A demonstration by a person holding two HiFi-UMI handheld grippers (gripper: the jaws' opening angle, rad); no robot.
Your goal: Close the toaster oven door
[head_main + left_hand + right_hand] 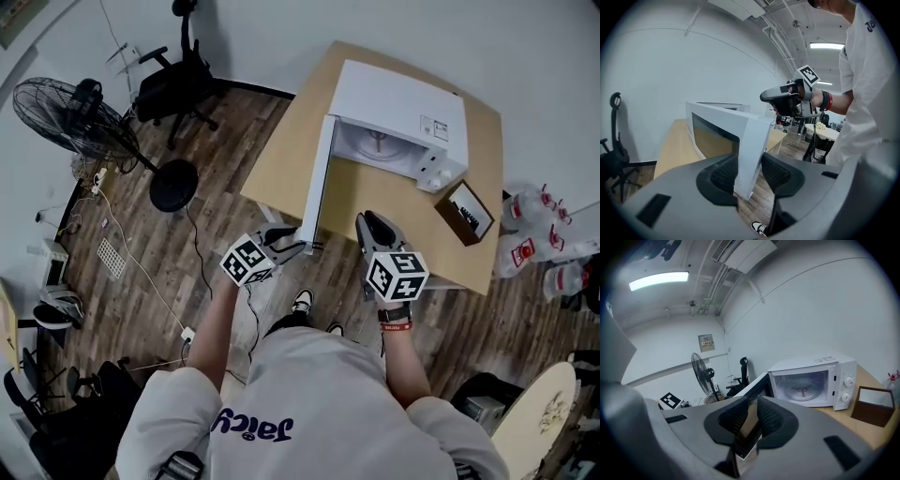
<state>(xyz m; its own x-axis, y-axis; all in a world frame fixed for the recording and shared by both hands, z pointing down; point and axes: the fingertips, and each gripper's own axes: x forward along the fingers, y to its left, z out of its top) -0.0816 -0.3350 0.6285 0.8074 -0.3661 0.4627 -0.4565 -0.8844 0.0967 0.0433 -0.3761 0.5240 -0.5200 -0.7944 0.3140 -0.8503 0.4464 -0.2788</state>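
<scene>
A white toaster oven [398, 117] stands on the wooden table [394, 216], and its door [317, 183] is swung wide open toward the table's left front corner. My left gripper [298, 246] is shut on the door's free edge. In the left gripper view the pads [724, 176] press on both faces of the white door [722, 129]. My right gripper [368, 223] hovers over the table's front edge, to the right of the door. Its jaws stand slightly apart with nothing between them. The right gripper view looks past the right gripper [750, 416] at the door [752, 385] and the lit oven cavity [804, 387].
A brown open box [466, 212] sits on the table right of the oven. On the floor are a standing fan [80, 117], an office chair [178, 80], cables and water bottles [544, 234]. A round table [539, 412] is at the lower right.
</scene>
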